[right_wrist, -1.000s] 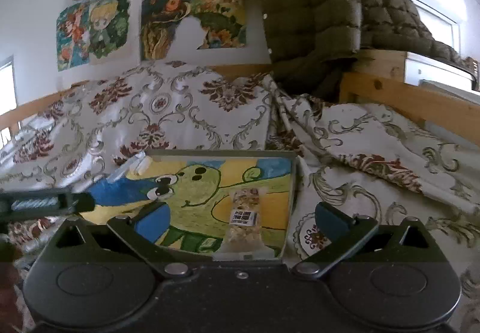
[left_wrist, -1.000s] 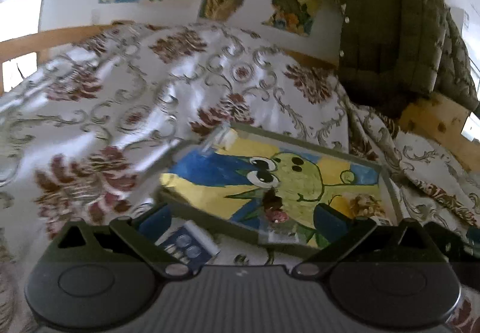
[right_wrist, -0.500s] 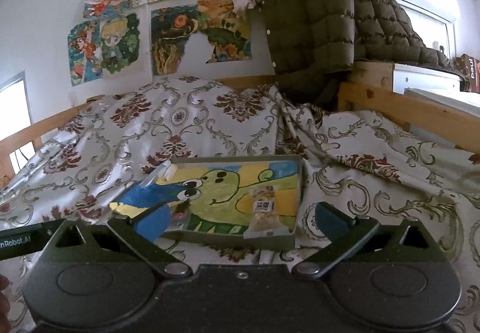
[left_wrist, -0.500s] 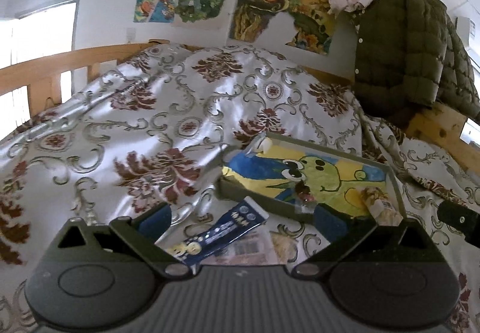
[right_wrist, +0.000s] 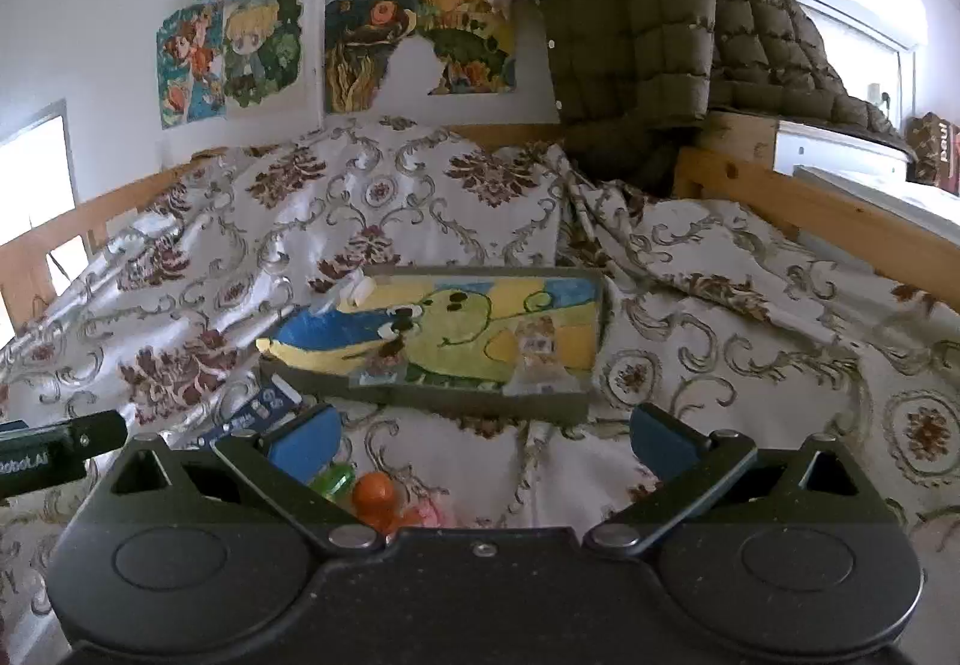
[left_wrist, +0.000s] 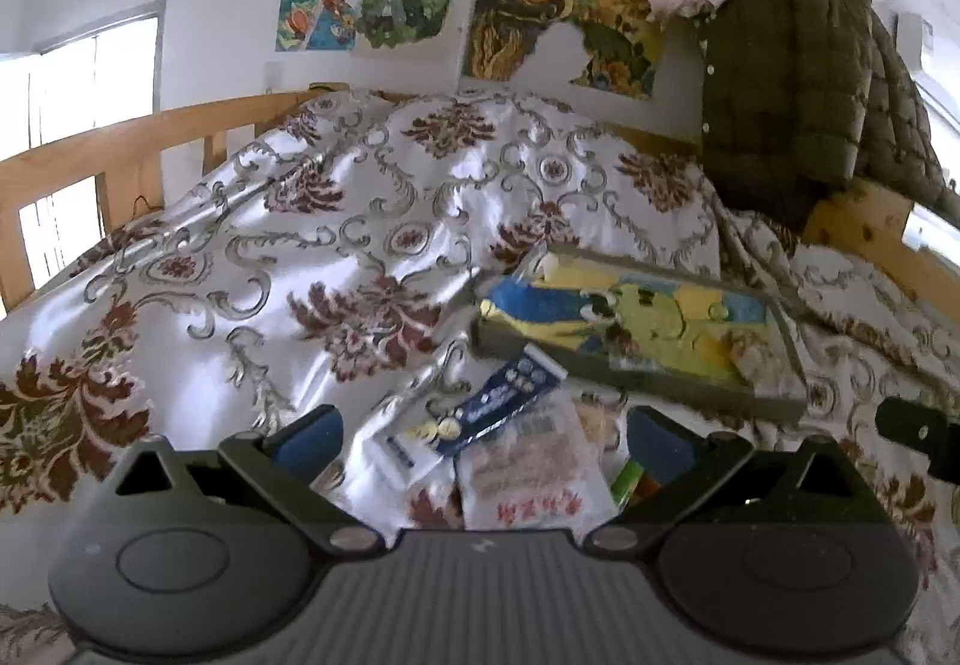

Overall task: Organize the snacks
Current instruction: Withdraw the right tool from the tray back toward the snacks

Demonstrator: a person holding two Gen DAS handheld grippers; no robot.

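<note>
We note the bed (right_wrist: 456,221) first, draped in a slippery floral bedspread (left_wrist: 336,245), then the shallow tray (right_wrist: 456,401) with a cartoon lining that sits on it, slightly canted on the soft folds. Inside the tray lie two small clear snack packets — one near the middle (right_wrist: 384,365), one toward the right end (right_wrist: 537,359). Loose snacks wait just short of the tray's near wall: a blue wrapper (left_wrist: 498,404) lying over a pale printed pouch (left_wrist: 534,479), and, seen from the right wrist, green and orange candies (right_wrist: 360,488) low beside the left finger. Our left claw (left_wrist: 480,437) hangs low over the wrappers, fingers spread wide with nothing between them, pointing toward the tray; the right claw (right_wrist: 480,437) is likewise spread and empty, level, aimed at the tray's near wall. Each claw shows at the edge of the other's view, so the two are side by side. Risks, as we judge them: the bedspread is glossy and yielding, so a closing claw could pinch fabric along with a thin wrapper, or push the packet flat into a fold; the blue wrapper overlaps the pouch, and a careless grip may drag both; the tray rests on uneven bedding and could tip or slide if a claw bumps its wall — spilling the packets already stowed.
</note>
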